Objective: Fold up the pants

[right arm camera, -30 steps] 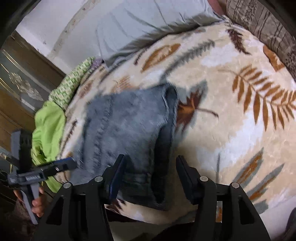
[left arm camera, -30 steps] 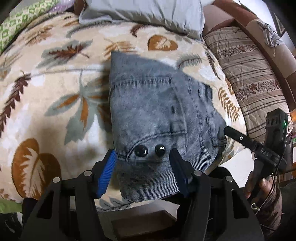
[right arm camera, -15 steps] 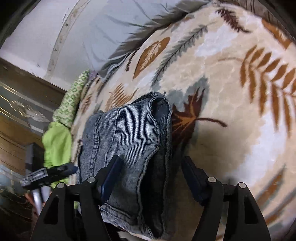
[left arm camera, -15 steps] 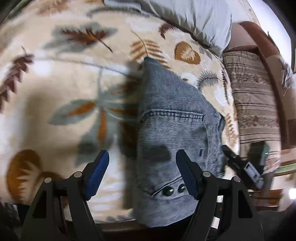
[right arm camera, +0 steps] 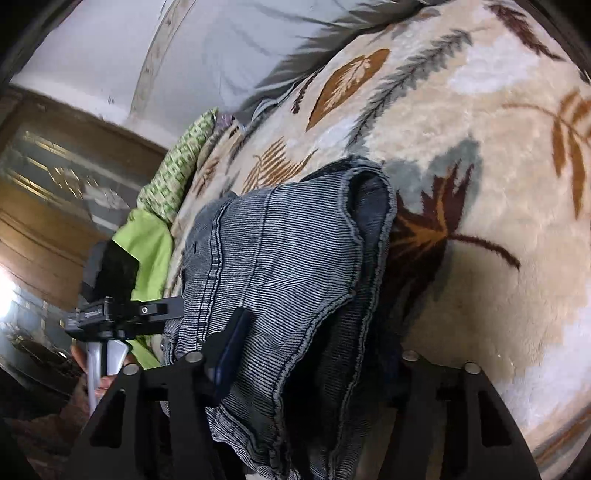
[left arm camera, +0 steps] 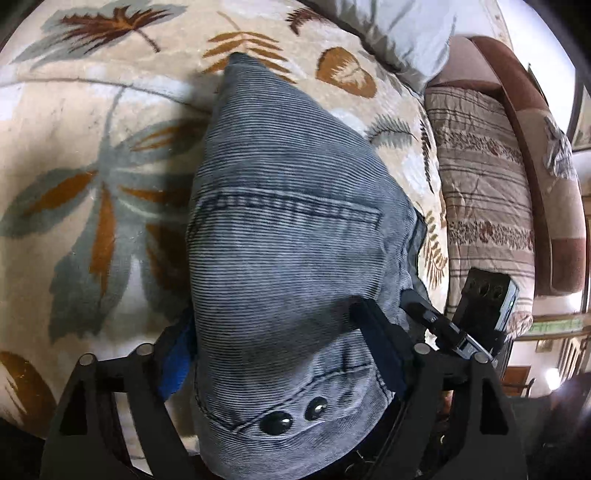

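Observation:
The grey denim pants [left arm camera: 288, 236] lie folded into a thick bundle on the leaf-patterned blanket [left arm camera: 74, 155]. My left gripper [left arm camera: 280, 354] straddles the near end of the bundle, one finger on each side, pressing into the cloth by the two black buttons [left arm camera: 295, 415]. My right gripper [right arm camera: 314, 354] straddles the other side of the same bundle [right arm camera: 280, 258]; its left finger [right arm camera: 231, 347] lies on top of the denim and its right finger is hidden under the layers. Each gripper shows in the other's view.
A grey pillow [left arm camera: 402, 33] lies at the bed's head. A striped quilt [left arm camera: 484, 192] and a brown headboard [left arm camera: 535, 147] are to the right. Green cloths [right arm camera: 155, 251] lie at the bed's far edge, beside wooden furniture [right arm camera: 48, 206].
Both grippers have pushed in over the folded pants and closed in on the bundle's two sides. The bundle now fills the space between the fingers.

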Available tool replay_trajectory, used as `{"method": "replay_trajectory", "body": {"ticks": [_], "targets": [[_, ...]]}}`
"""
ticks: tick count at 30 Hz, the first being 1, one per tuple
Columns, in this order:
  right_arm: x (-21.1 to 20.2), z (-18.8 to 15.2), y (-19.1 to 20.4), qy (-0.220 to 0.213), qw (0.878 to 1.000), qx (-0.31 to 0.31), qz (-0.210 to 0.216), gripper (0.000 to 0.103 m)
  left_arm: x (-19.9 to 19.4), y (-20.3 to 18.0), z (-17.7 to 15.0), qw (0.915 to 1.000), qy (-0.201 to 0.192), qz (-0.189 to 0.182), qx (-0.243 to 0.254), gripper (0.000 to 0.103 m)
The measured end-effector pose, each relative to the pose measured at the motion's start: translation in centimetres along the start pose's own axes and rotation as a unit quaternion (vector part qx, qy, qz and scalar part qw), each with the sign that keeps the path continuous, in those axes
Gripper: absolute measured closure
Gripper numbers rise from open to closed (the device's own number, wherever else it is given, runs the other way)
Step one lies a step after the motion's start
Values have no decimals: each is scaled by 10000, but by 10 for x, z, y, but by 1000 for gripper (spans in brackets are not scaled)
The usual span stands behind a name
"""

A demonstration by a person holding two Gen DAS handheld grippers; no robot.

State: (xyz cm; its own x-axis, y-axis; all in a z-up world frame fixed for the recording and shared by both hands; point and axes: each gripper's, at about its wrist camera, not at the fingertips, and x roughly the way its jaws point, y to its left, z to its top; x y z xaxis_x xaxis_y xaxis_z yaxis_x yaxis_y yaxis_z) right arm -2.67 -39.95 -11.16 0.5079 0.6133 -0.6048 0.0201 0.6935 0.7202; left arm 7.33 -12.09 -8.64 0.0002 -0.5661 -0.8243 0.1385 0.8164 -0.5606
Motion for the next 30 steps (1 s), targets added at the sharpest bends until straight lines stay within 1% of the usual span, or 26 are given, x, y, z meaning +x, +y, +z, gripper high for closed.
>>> {"method": "replay_trajectory", "body": {"ticks": [1,2,3,4,5,8,11,14,16,21,26,30], "targets": [[-1,1,3,27,10000,-8,72,60,-3,-5,-2,9999,-29,36,106,36],[-2,1,8,29,9999,-28,140,61,-6,-7,-2,9998,-53,97,184,44],[-4,2,12,21,9999,-57,144,62,-9,-13,-3,9992,-101,198,333,49],[-5,2,16,18,9998,-83,152,63,-12,-17,-4,9986,-136,268,430,58],[-7,2,21,-4,9998,-117,149,65,-15,-18,-5,9982,-161,313,488,64],[-11,5,34,-57,9996,-234,125,67,-26,-25,-7,9967,-271,408,649,72],[-13,10,51,-78,9990,-410,129,68,-41,-29,-5,9943,-461,521,802,73],[-9,23,71,-112,9979,-629,131,68,-64,-35,4,9898,-803,654,976,73],[-5,35,82,-192,9970,-729,148,68,-80,-35,16,9876,-997,692,996,73],[12,69,110,-380,9936,-1057,112,68,-103,-34,48,9804,-1343,1013,1028,73],[40,101,133,-446,9899,-1346,-80,68,-110,-27,77,9762,-1484,1266,947,73],[59,117,141,-421,9872,-1517,-244,68,-107,-21,93,9720,-1549,1487,956,72]]}}
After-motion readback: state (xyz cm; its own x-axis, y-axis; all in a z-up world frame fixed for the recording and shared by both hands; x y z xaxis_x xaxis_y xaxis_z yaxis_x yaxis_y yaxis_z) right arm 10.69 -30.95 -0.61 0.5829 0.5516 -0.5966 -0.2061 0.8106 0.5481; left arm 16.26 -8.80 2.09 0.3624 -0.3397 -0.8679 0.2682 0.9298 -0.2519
